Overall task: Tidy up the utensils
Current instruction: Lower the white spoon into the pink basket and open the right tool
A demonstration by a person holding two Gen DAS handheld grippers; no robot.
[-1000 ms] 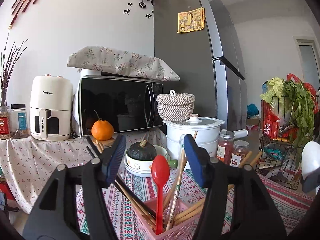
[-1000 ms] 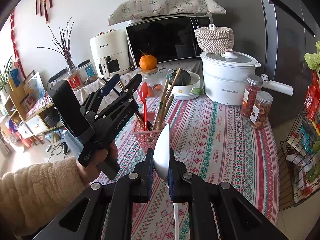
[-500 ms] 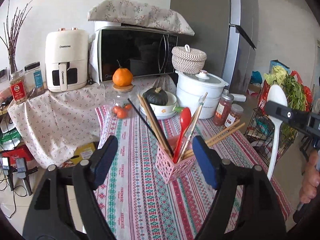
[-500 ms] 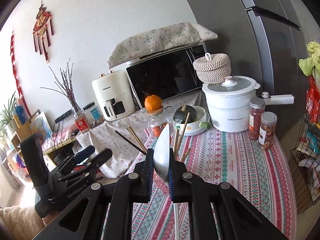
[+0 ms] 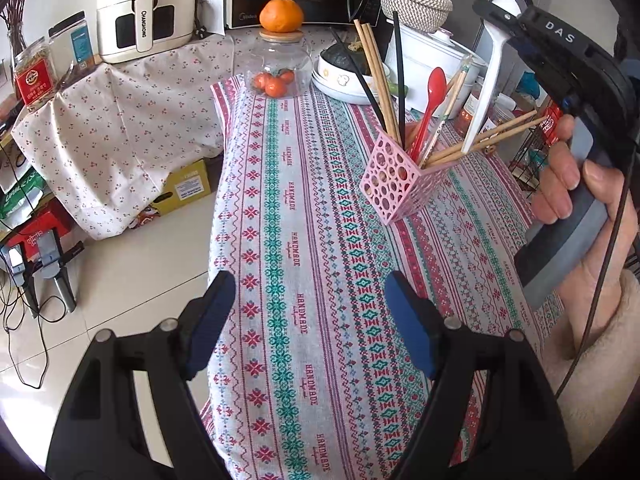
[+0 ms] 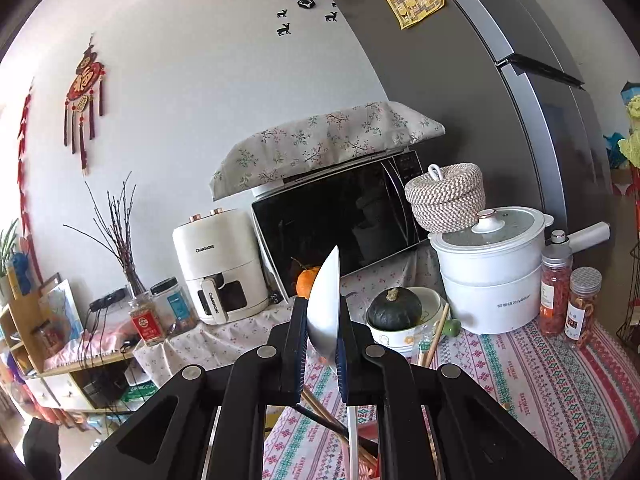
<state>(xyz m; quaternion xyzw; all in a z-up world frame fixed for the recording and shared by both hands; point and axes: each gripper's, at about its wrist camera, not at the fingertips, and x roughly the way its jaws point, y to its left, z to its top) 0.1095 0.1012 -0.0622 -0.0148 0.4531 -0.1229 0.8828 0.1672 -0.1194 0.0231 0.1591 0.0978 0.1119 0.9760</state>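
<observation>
Lowered toward the pink holder [image 5: 394, 184], the white spoon [image 6: 326, 308] sits clamped in the right jaws; left jaws gape wide.

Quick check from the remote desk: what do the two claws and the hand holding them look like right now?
Both claws are black plastic frames with silver rivets and dark blue ribbed pads. The left claw shows this plainly. The right claw carries white "DAS" lettering, a grey-and-dark handle and a thin black cable; the right hand is bare, with a fuzzy beige sleeve.
</observation>
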